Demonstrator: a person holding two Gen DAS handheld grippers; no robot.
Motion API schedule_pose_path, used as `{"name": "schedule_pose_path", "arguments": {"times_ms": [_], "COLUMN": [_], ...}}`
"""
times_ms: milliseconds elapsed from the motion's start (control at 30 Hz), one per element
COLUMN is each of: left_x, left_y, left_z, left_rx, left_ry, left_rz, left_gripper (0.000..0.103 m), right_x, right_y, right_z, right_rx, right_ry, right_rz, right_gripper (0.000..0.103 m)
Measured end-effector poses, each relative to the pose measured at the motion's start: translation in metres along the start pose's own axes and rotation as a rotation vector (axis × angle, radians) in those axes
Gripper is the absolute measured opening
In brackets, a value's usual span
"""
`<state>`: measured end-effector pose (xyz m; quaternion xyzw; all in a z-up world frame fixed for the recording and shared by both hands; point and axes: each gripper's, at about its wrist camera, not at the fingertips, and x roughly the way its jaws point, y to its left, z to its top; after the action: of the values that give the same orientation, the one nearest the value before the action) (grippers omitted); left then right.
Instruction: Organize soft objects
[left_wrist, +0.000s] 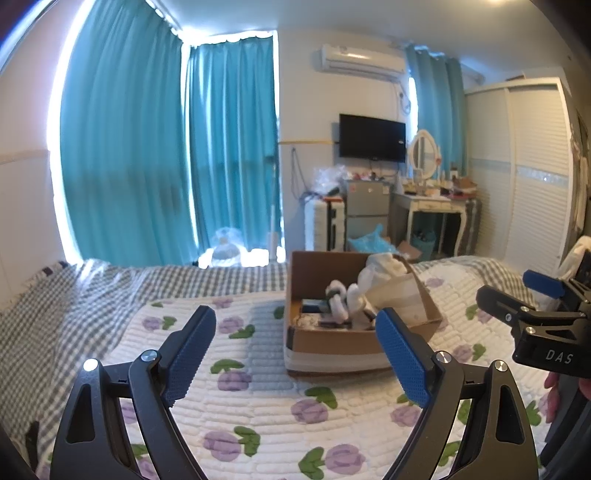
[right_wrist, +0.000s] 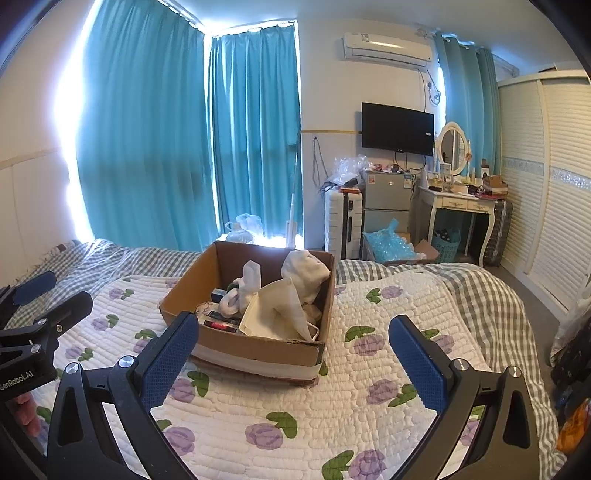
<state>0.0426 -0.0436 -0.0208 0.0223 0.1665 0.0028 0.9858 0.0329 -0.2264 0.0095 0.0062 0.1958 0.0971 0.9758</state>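
Observation:
A brown cardboard box (right_wrist: 258, 347) sits on the quilted bed. It holds white cloth pieces (right_wrist: 304, 271), a rolled white sock (right_wrist: 249, 282), a face mask (right_wrist: 275, 314) and some small packets. The same cardboard box (left_wrist: 332, 341) appears right of centre in the left wrist view, with the white cloths (left_wrist: 380, 269) piled at its far right. My left gripper (left_wrist: 295, 336) is open and empty, hovering over the quilt short of the box. My right gripper (right_wrist: 295, 341) is open and empty too, its jaws framing the box's near wall from a distance. Each gripper shows at the other view's edge.
The bed carries a white quilt with purple flowers (right_wrist: 369, 398) over a grey checked sheet (right_wrist: 480, 288). Teal curtains (right_wrist: 147, 129), a suitcase (right_wrist: 341, 221), a small fridge (right_wrist: 386, 201) and a dressing table (right_wrist: 461, 206) stand beyond. A wardrobe (right_wrist: 546, 184) is at right.

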Motion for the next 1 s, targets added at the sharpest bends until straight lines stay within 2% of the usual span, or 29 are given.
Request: {"name": "schedule_pose_path", "arguments": {"times_ms": [1000], "left_x": [-0.001], "left_y": [0.0011], "left_z": [-0.0035], "left_rx": [0.009], "left_ry": [-0.011], "left_rz": [0.008], "left_gripper": [0.09], "right_x": [0.0035], "right_y": [0.0041], "right_z": [-0.003], "right_rx": [-0.016], "right_ry": [0.011], "right_rz": [-0.003], "right_gripper": [0.103]}}
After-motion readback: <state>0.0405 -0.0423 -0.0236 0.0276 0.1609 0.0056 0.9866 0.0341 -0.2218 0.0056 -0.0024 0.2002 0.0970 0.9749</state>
